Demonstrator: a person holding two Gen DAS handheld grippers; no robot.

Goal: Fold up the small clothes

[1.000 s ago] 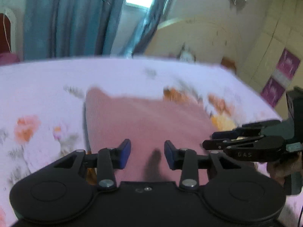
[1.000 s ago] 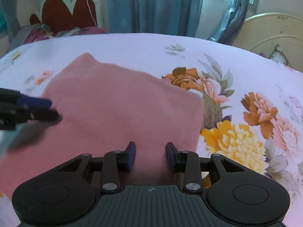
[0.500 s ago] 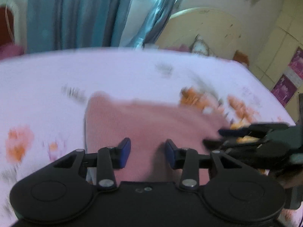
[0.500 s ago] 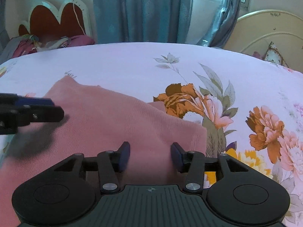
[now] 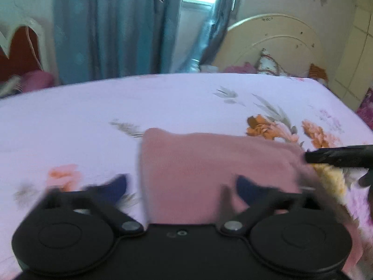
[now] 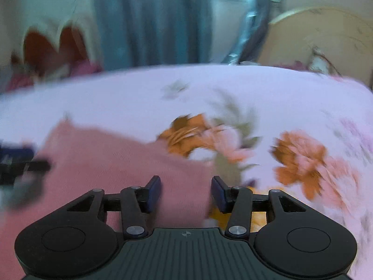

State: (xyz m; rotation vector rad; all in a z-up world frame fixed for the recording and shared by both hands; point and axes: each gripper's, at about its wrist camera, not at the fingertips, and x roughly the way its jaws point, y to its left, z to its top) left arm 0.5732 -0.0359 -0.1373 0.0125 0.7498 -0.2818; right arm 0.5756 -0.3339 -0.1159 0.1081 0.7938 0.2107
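A pink folded garment [image 5: 209, 168] lies flat on the floral bedsheet [image 5: 93, 121]. My left gripper [image 5: 181, 186] hovers over its near left part. Its jaws are opening very wide, and the blurred blue pads stand clear of the cloth. The garment's left edge runs between them. One finger of my right gripper [image 5: 338, 156] juts in at the garment's right corner. In the right wrist view my right gripper [image 6: 186, 193] is also opening. The garment's [image 6: 112, 163] right edge lies between its pads, and neither pad presses on it. The left gripper's fingers [image 6: 21, 161] show at the left edge.
The sheet's orange flower print [image 6: 300, 163] spreads to the right of the garment. Blue curtains [image 5: 112, 28] and a cream headboard [image 5: 275, 42] stand beyond the bed. A red heart-shaped headboard [image 6: 58, 46] with clothes piled below it is at the far left.
Both grippers' jaws have spread apart, the left much more. Both views have swung, so the garment now sits lower and further left in the right wrist view.
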